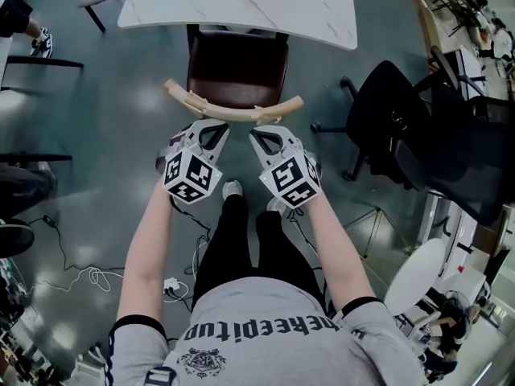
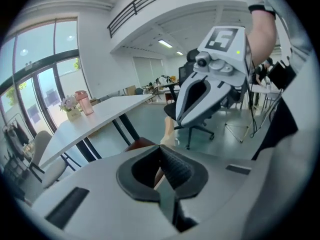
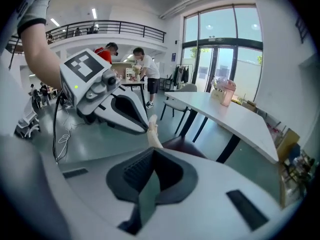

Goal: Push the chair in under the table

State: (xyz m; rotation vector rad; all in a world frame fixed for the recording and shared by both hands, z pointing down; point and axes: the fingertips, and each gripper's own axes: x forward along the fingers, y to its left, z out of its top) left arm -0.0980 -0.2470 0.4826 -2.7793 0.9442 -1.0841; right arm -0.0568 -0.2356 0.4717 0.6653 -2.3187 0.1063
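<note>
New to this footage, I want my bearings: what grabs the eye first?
A chair with a curved wooden backrest stands partly under the white table at top centre. Just behind it, the left gripper and right gripper sit side by side, both shut and empty. A black office chair stands at right.

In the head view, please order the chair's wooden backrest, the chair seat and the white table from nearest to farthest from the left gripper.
1. The wooden backrest, right at the tips of the left gripper.
2. The chair seat, just beyond the backrest.
3. The white table, farthest, at the top.
</note>
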